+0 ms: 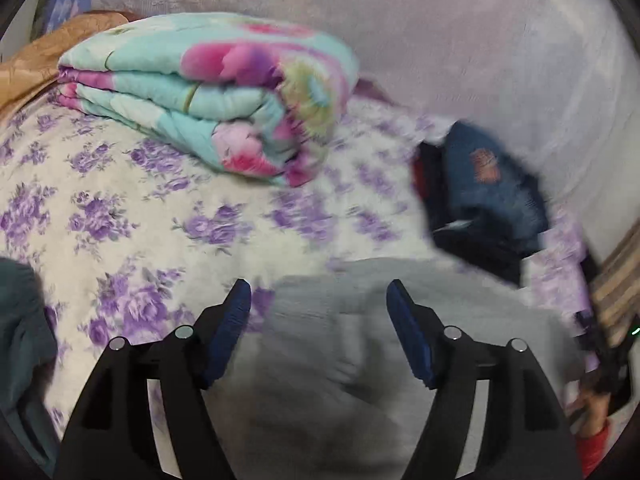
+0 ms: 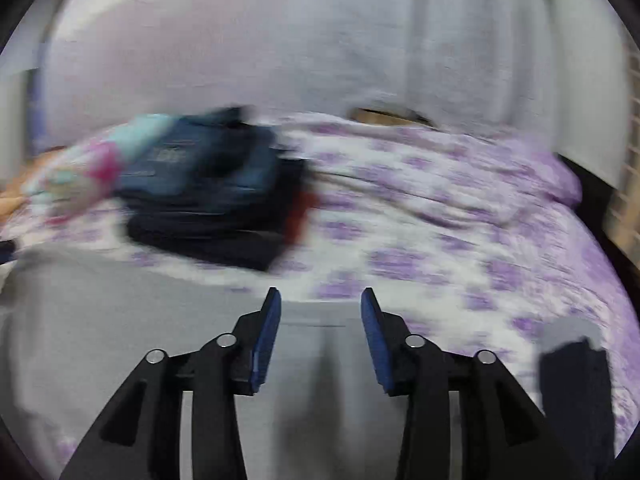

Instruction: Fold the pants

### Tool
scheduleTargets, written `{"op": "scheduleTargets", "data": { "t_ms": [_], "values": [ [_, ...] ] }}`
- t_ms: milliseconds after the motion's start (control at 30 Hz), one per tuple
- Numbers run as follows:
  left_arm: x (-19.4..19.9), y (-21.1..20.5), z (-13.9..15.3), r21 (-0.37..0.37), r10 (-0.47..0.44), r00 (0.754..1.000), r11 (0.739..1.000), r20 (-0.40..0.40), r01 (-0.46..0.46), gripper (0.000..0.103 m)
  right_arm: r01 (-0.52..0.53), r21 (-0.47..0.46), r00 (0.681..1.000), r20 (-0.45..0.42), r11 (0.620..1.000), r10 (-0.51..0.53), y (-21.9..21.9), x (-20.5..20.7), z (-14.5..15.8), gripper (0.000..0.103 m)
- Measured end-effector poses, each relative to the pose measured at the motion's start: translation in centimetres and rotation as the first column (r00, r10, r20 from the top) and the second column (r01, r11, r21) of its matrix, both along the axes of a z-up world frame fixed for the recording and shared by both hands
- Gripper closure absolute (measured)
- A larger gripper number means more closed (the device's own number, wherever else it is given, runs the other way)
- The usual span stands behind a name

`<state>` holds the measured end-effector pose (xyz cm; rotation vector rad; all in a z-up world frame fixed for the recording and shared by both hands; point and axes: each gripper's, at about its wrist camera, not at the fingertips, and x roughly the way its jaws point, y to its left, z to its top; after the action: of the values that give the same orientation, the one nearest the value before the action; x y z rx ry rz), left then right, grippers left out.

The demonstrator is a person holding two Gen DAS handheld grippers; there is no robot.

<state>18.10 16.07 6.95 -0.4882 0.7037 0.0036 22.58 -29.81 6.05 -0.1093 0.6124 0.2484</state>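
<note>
Grey pants [image 1: 340, 344] lie flat on the bed with the purple-flowered sheet [image 1: 120, 208]. My left gripper [image 1: 319, 292] is open and empty, its blue pads just above the pants' far edge. In the right wrist view the same grey pants [image 2: 120, 320] spread across the lower left. My right gripper [image 2: 321, 300] is open and empty, over the pants near their far edge. Both views are motion-blurred.
A folded turquoise and pink quilt [image 1: 216, 92] lies at the back left of the bed. A stack of folded dark blue and black clothes [image 1: 488, 200] sits beyond the pants, also in the right wrist view [image 2: 212, 196]. A dark garment [image 2: 576, 392] lies at the right.
</note>
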Motion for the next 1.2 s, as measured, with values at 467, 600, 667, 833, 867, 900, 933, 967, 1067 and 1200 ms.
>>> {"op": "scheduleTargets", "data": {
  "t_ms": [467, 600, 667, 833, 867, 900, 933, 967, 1067, 1200],
  "values": [
    [-1.2, -6.1, -2.1, 0.321, -0.101, 0.979, 0.934, -0.178, 0.155, 0.01, -0.036, 0.063, 0.986, -0.161, 0.997, 0.046, 0.0, -3.9, -0.5, 0.012],
    [-7.1, -1.6, -0.3, 0.049, -0.109, 0.993, 0.993, -0.04, 0.11, 0.01, -0.075, 0.323, 0.987, -0.111, 0.943, 0.116, -3.8, -12.0, 2.8, 0.006],
    [-10.1, 0.4, -1.4, -0.06, -0.081, 0.997, 0.995, -0.012, 0.08, 0.01, -0.066, 0.378, 0.983, -0.133, 0.923, 0.125, -5.7, -16.3, 2.3, 0.006],
    [-17.4, 3.9, -5.5, -0.22, 0.002, 1.0, 0.975, -0.027, -0.008, 0.01, 0.017, 0.395, 0.971, -0.225, 0.919, 0.079, -8.5, -24.1, 0.6, 0.006],
    [-18.2, 4.2, -5.4, -0.247, -0.006, 1.0, 0.969, -0.012, 0.003, 0.01, 0.026, 0.407, 0.97, -0.231, 0.913, 0.076, -8.8, -25.1, 0.2, 0.006],
    [-18.5, 4.2, -5.2, -0.281, -0.027, 1.0, 0.959, -0.007, 0.024, 0.01, 0.037, 0.42, 0.969, -0.238, 0.907, 0.07, -9.0, -26.3, 0.1, 0.006],
    [-18.3, 3.9, -5.3, -0.306, -0.048, 0.999, 0.951, -0.016, 0.041, 0.01, 0.046, 0.428, 0.967, -0.245, 0.903, 0.067, -9.3, -27.2, -0.1, 0.006],
    [-18.0, 3.5, -5.5, -0.327, -0.062, 0.998, 0.944, -0.029, 0.049, 0.01, 0.048, 0.443, 0.965, -0.253, 0.895, 0.074, -9.5, -28.0, -0.3, 0.006],
    [-17.0, 1.2, -5.0, -0.282, -0.069, 0.996, 0.958, -0.061, 0.05, 0.01, 0.052, 0.466, 0.958, -0.274, 0.883, 0.088, -9.7, -30.0, -0.8, 0.006],
    [-15.7, -2.4, -4.3, -0.217, -0.087, 0.993, 0.974, -0.081, 0.068, 0.01, 0.106, 0.492, 0.943, -0.325, 0.864, 0.07, -11.0, -31.7, -1.8, 0.006]
  ]
}}
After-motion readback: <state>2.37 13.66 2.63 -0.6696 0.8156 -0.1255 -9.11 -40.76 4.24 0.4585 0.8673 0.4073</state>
